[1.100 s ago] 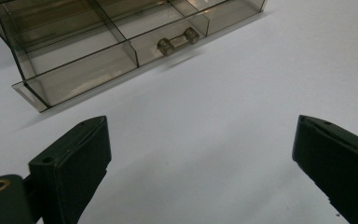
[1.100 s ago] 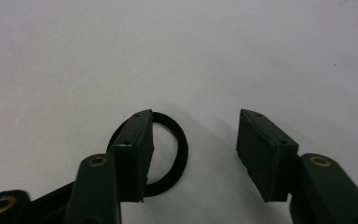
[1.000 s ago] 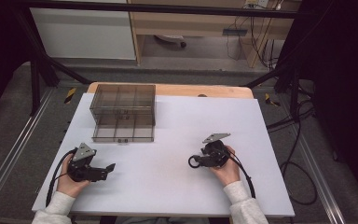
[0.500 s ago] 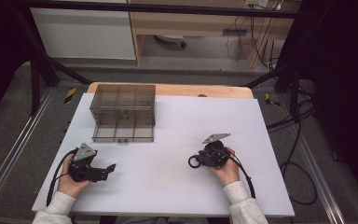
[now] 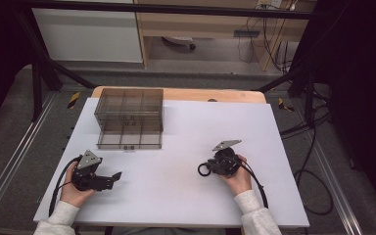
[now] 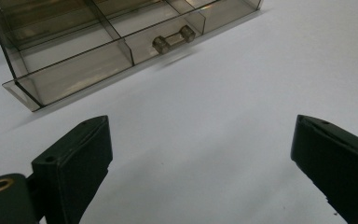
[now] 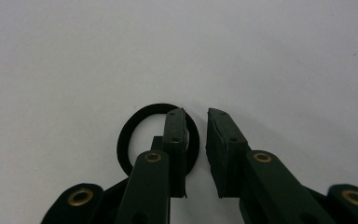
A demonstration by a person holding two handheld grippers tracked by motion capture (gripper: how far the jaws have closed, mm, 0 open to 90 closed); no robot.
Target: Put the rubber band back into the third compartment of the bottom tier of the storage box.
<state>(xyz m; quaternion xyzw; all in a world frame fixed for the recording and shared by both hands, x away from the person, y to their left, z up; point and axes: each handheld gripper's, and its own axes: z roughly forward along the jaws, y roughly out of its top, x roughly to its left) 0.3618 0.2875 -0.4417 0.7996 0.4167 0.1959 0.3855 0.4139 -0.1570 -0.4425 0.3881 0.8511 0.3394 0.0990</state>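
Judging from the table, a black ring is being closed on by the nearly shut right gripper, not yet gripped, while the left gripper is held wide open.

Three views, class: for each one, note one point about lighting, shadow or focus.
High view: the white table is evenly lit while the surroundings fall dark. Left gripper view: the clear drawer box casts a soft shadow, and the near fingers look slightly soft. Right gripper view: the black ring stands out sharply on the table's pale top, which darkens toward the corners.
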